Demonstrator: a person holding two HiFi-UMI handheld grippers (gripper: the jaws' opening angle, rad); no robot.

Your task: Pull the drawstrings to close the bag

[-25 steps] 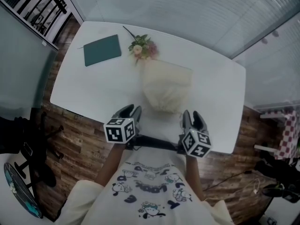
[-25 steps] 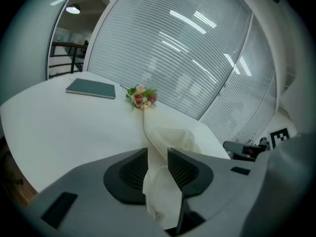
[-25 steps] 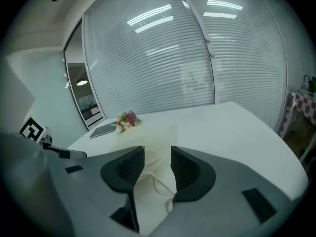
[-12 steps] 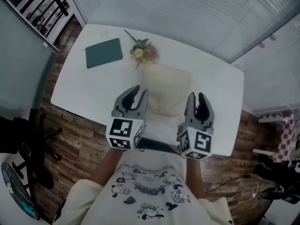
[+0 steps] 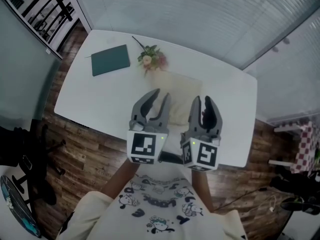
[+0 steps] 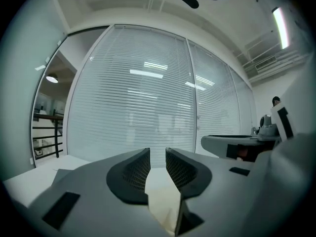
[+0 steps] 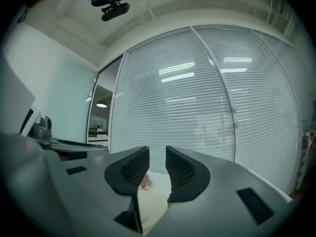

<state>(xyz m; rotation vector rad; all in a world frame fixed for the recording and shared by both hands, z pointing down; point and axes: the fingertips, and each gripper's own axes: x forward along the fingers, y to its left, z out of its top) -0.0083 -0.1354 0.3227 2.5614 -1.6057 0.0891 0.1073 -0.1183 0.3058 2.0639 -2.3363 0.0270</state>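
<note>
The bag (image 5: 181,86) lies mid-tabletop, partly hidden behind both grippers held above the near edge. The left gripper (image 5: 161,96) and right gripper (image 5: 202,101) have just been closing to a narrow gap, nothing between their jaws. Notebook (image 5: 110,60) by the far left corner, flowers (image 5: 150,58) beside it

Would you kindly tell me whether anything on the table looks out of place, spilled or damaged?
Nothing stands out. The cream bag lies flat on the white table, the flowers lie just beyond its far corner, and the green notebook sits apart to their left. Nothing looks spilled.
</note>
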